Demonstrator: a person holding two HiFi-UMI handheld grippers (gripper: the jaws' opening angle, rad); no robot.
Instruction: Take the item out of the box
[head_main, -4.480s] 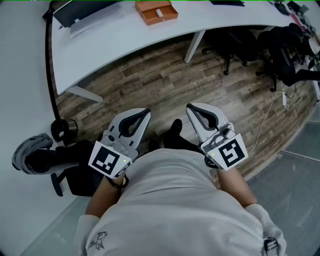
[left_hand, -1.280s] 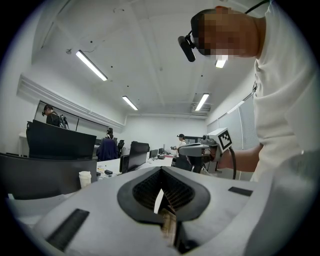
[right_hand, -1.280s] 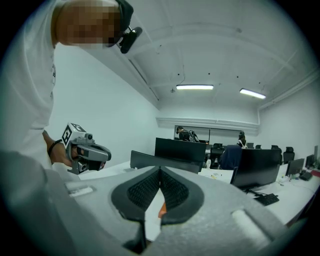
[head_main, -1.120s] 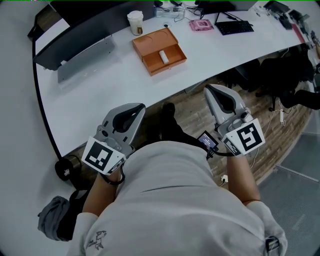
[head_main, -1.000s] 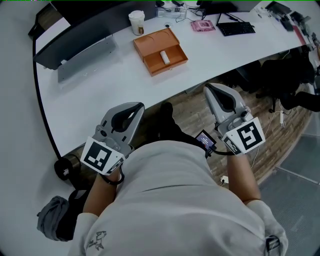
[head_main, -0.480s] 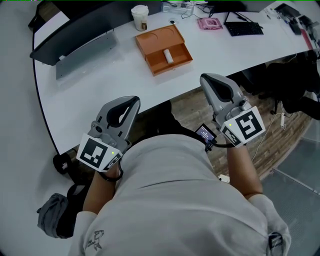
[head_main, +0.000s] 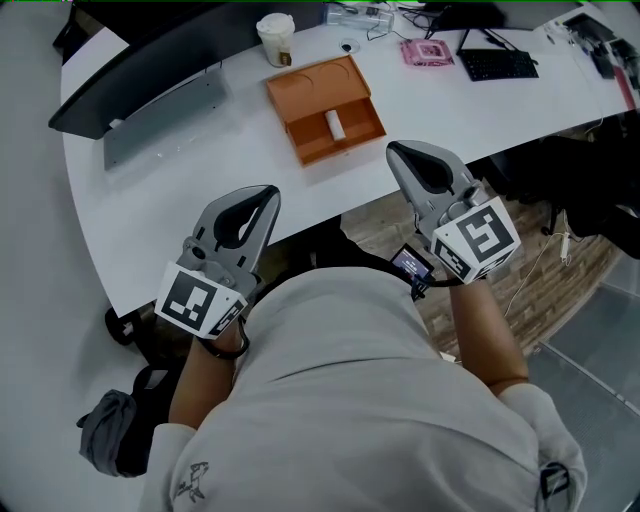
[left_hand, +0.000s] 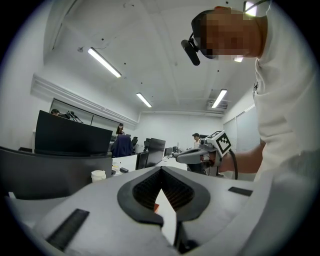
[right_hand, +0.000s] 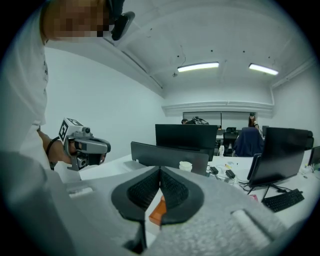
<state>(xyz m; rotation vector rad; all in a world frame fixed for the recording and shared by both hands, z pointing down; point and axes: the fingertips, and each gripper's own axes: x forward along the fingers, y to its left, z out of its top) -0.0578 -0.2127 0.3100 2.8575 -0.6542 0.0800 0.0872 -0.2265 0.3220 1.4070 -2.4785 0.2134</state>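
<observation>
White bench (head_main: 200, 180) curves across the office in front of you, and both your hands are held up at its near edge. Your left gripper (head_main: 268, 190) has its jaws together at the tips with nothing between them; its own view shows only the ribbed pads meeting, with bare bench top behind the hollow. Your right gripper (head_main: 395, 148) is closed the same way and empty, and through the hollow below its tips its own view catches an orange corner of the box (head_main: 320, 80). In the head view the left gripper lies over the bench top and the right one has its tip over the bench edge, its marker cube nearer your body. Neither touches the box, which sits open on the bench ahead of you, between the two grippers and closer to the right one. Its lid half lies flat on the far side and its tray half on the near side. The item (head_main: 335, 125), small and white, is in the tray half, well apart from both grippers. Beyond the box stands a paper cup (head_main: 275, 38). To the far right lie a pink packet (head_main: 428, 50) and a black keyboard (head_main: 497, 65). To the left a grey panel (head_main: 160, 105) lies beside a dark monitor (head_main: 120, 70). Wood floor (head_main: 520, 270) shows under the bench at your right.
</observation>
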